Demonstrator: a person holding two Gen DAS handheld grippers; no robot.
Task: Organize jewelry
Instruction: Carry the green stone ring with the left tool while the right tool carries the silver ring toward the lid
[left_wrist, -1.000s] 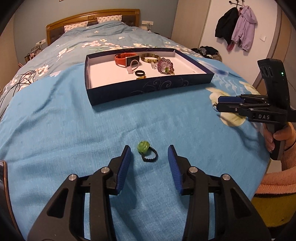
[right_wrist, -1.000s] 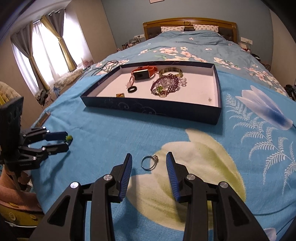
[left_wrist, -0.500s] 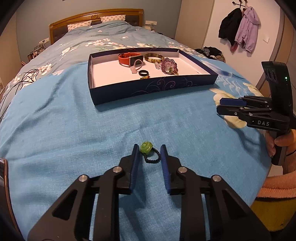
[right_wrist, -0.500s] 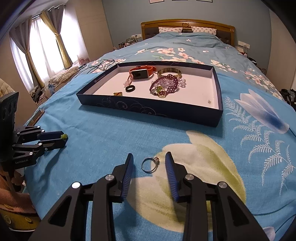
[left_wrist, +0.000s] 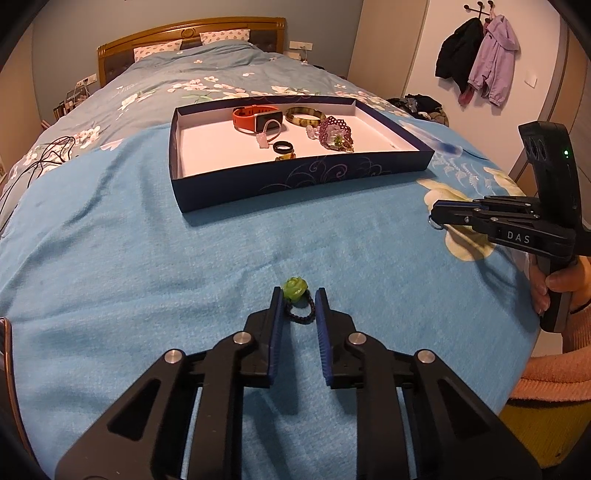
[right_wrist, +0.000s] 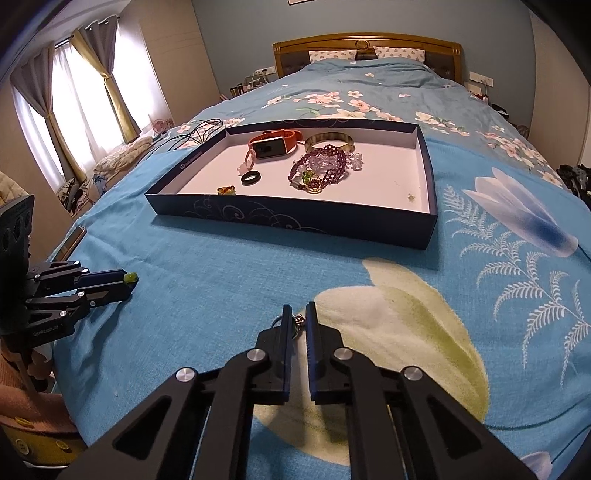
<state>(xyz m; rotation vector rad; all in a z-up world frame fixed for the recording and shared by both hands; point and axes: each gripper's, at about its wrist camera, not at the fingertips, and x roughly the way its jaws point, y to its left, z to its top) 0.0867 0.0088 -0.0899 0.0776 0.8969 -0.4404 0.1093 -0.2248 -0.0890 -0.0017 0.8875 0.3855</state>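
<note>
2 pickups in hand: your left gripper (left_wrist: 298, 306) pinches the green rose ring (left_wrist: 294, 287), your right gripper (right_wrist: 296, 325) pinches the silver ring (right_wrist: 297, 322) on the bedspread (left_wrist: 147, 258); next, carry both to the tray (right_wrist: 295, 218).

My shallow navy cardboard tray (left_wrist: 303, 177) sits upper middle of the frame on the blue floral bedspread (left_wrist: 147, 258); orange-strapped smartwatch (left_wrist: 258, 118) in its back, black band ring (left_wrist: 283, 147) nearer front.

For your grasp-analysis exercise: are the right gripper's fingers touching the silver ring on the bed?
Touching. In the right wrist view the right gripper has its fingers closed on the silver ring, no gap visible either side.
</note>
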